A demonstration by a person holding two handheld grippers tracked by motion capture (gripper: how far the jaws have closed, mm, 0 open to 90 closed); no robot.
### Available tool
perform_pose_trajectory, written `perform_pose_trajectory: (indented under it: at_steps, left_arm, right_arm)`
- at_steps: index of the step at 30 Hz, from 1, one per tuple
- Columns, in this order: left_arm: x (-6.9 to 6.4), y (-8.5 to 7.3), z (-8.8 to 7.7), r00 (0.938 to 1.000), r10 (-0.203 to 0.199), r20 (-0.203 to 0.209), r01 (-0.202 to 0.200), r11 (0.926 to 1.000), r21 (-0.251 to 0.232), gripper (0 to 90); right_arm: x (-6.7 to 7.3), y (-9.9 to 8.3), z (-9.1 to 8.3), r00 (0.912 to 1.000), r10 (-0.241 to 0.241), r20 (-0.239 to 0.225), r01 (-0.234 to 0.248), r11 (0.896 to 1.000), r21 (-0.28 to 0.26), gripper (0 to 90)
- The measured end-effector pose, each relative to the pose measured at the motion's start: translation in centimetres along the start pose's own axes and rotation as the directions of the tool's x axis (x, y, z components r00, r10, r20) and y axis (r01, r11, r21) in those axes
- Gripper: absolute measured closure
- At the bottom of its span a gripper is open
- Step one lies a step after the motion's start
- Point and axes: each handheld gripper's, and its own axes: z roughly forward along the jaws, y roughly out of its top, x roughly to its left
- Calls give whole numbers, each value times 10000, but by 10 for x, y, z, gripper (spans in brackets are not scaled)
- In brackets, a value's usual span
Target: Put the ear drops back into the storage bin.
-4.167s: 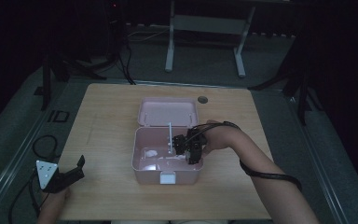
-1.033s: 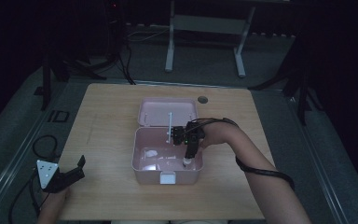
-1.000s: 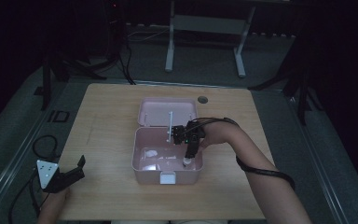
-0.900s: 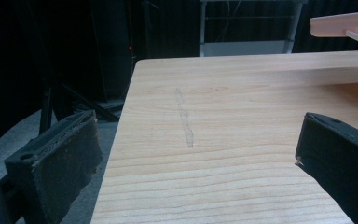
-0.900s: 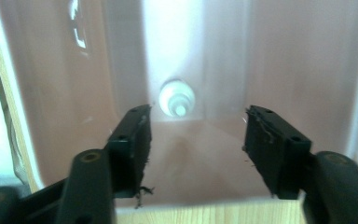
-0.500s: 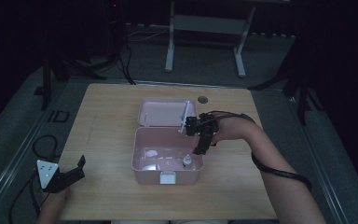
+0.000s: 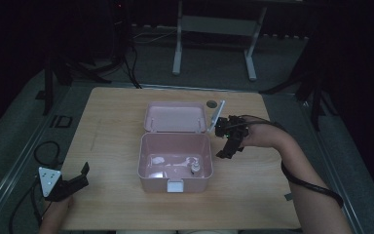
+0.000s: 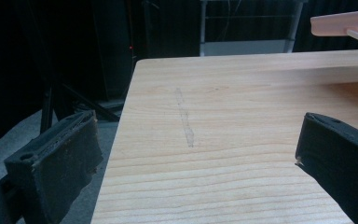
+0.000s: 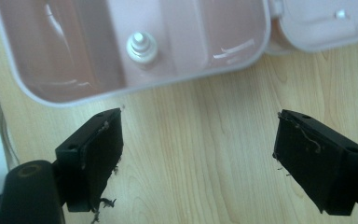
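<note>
Standing upright in the box (image 7: pixel 175 168), near its front right corner, the little white bottle (image 7: pixel 193 167) is resting free of my tongs. From my right gripper (image 7: pixel 228 146) it is lying to the left, across the box wall; in the right gripper view the bottle (image 9: pixel 141 46) is showing cap-on, just past the rim (image 9: pixel 135 91), so its long axis is pointing up toward me. My right gripper is much the nearer one; my left gripper (image 7: pixel 75 183) is waiting well off at the table's (image 7: pixel 117 126) front left corner, jaws spread with nothing between them. The lid (image 7: pixel 174 117) is lying flat behind the box.

Compared with a second ago, my right gripper is no longer down inside the box over the bottle: it is now hovering outside, to the box's right, over bare wood. Its jaws have just been opening and are standing wide, holding nothing. The bottle is staying where I set it.
</note>
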Motion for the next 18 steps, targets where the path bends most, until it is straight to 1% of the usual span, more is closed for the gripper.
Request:
perform_pose_trajectory:
  at_steps: [2, 3, 7, 9, 10, 11, 13, 14, 15, 18]
  left_arm:
    - [0, 0, 0, 10000, 1, 1, -1, 10000, 0, 3]
    - [0, 0, 0, 10000, -2, -2, 2, 10000, 2, 3]
    - [0, 0, 0, 10000, 5, 4, -5, 10000, -4, 3]
    - [0, 0, 0, 10000, -8, 6, 8, 10000, -2, 3]
    - [0, 0, 0, 10000, -4, 8, 4, 10000, -1, 3]
    - [0, 0, 0, 10000, -2, 8, 2, 10000, -2, 3]
    - [0, 0, 0, 10000, -2, 5, 2, 10000, -2, 3]
    - [0, 0, 0, 10000, -1, 13, 1, 10000, -5, 3]
    - [0, 0, 0, 10000, -3, 12, 3, 10000, -5, 3]
    - [0, 0, 0, 10000, -14, 5, 14, 10000, -13, 3]
  right_arm:
    - [-2, -7, 3, 10000, 83, -6, -83, 10000, -36, 153]
    - [-3, -10, 4, 9997, 216, -63, -216, 9998, -50, 153]
    - [-6, -22, 12, 9990, 445, -33, -445, 9989, -117, 152]
    - [-8, -29, 17, 9980, 617, 167, -616, 9980, -104, 153]
    - [-9, -34, 21, 9971, 693, 302, -687, 9974, -214, 152]
    - [-10, -37, 24, 9958, 867, 289, -860, 9959, -272, 153]
    - [-11, -44, 30, 9940, 1013, 424, -1000, 9945, -324, 153]
    - [-12, -48, 34, 9926, 1144, 411, -1129, 9929, -371, 153]
    - [-13, -51, 37, 9908, 1302, 367, -1287, 9909, -407, 152]
    - [-15, -64, 49, 9837, 1731, 495, -1695, 9830, -699, 153]
